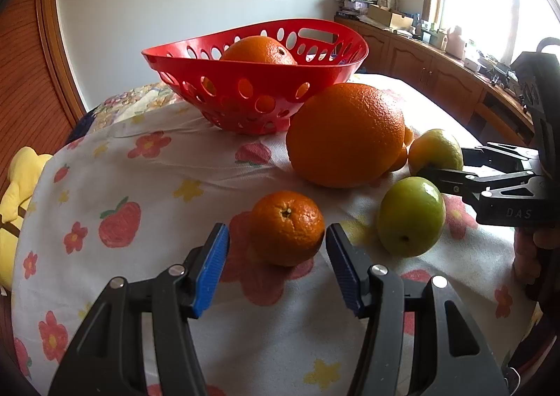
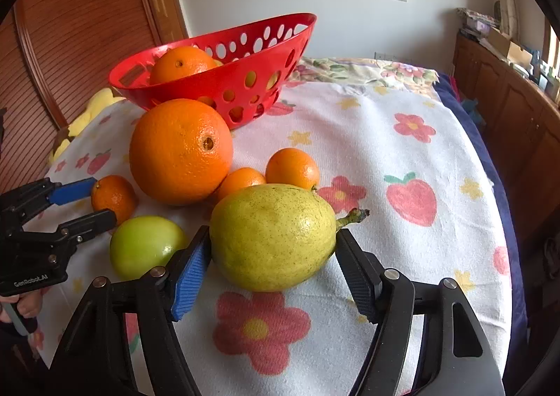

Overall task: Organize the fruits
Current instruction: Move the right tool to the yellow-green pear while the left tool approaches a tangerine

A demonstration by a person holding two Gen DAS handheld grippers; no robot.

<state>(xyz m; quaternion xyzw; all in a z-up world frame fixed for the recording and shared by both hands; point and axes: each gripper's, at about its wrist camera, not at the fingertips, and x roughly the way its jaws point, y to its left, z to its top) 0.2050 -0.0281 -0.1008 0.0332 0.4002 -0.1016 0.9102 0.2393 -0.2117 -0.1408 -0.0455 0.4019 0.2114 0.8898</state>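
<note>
A red perforated basket (image 1: 252, 109) (image 2: 252, 81) stands at the back with an orange (image 1: 259, 50) (image 2: 182, 63) in it. A big orange (image 1: 346, 135) (image 2: 180, 151) lies in front of it. My left gripper (image 1: 278, 243) (image 2: 82, 203) is open around a small mandarin (image 1: 287, 228) (image 2: 113, 198), its pads close to both sides. My right gripper (image 2: 273, 249) (image 1: 444, 165) straddles a yellow-green pear (image 2: 273, 236) (image 1: 435, 151); both pads look to touch it. A green fruit (image 1: 411, 215) (image 2: 145, 245) lies between the grippers. Two more mandarins (image 2: 292, 168) (image 2: 241, 180) lie behind the pear.
The fruits lie on a white flowered cloth (image 2: 385, 158) over a bed. A yellow plush toy (image 1: 21, 186) sits at the left edge by a wooden sliding door (image 1: 28, 81). Wooden cabinets (image 1: 437, 70) with clutter run along the right wall under a window.
</note>
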